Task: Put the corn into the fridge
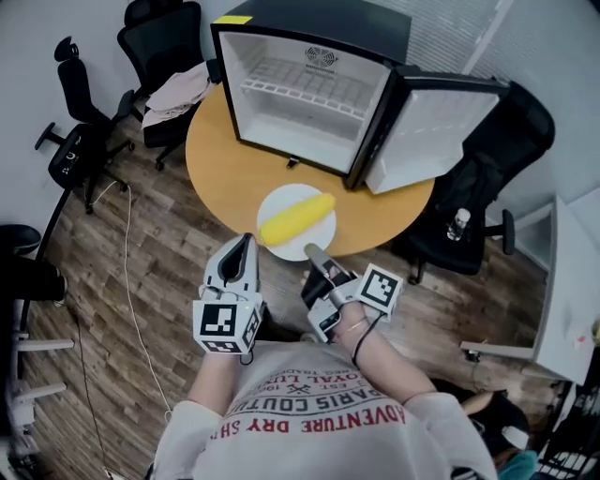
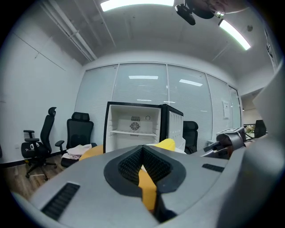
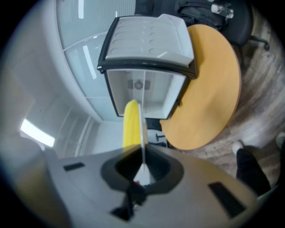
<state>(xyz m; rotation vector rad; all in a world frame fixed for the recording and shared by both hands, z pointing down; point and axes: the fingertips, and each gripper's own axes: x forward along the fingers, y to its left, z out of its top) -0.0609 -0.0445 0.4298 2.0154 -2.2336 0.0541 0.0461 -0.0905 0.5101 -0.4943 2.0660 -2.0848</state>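
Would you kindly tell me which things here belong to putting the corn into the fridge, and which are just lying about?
For the job: corn; white plate under it; right gripper pinching the plate's rim; open fridge; table.
Lying about: office chairs; cloth on one; bottle on another.

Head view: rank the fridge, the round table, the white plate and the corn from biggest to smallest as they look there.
1. fridge and round table: too close to call, since the open fridge hides part of the tabletop.
2. white plate.
3. corn, lying on the plate.
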